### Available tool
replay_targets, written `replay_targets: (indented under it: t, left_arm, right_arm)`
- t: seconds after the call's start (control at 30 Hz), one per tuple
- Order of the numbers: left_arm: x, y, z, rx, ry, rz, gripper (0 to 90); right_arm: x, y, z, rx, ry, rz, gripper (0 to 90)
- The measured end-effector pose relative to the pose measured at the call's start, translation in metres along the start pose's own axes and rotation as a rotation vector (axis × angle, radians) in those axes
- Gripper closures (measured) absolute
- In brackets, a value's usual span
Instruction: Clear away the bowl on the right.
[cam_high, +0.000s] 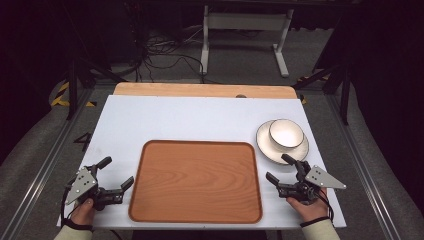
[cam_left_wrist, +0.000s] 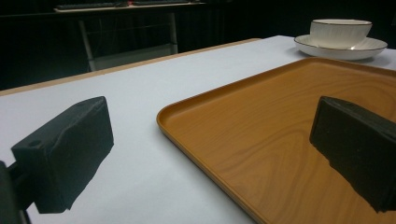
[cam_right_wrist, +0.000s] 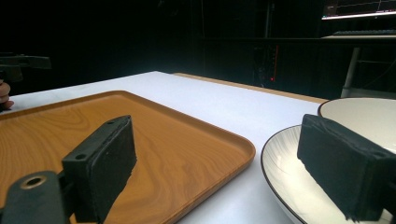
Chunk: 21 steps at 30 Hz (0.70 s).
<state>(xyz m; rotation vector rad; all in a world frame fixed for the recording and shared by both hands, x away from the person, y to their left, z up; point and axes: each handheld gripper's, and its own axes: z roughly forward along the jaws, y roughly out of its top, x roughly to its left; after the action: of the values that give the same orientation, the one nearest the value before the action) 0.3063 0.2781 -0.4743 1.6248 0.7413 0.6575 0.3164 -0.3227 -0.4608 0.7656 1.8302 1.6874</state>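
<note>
Overhead plus two low claw-mounted views, tray shared

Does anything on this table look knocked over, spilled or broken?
Nothing stands out. The bowl sits upright on its plate, both apparently intact, and the wooden tray lies flat and bare, square to the table. The left gripper and right gripper are both open, holding nothing.
</note>
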Motion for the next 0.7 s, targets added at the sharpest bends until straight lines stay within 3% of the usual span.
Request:
replay_targets:
  t: [0.7]
  left_arm:
    - [-0.0001, 0.0001, 0.0005, 0.001, 0.0, 0.0, 0.3]
  right_arm:
    - [-0.0003, 0.0006, 0.0004, -0.002, -0.006, 0.012, 16.4]
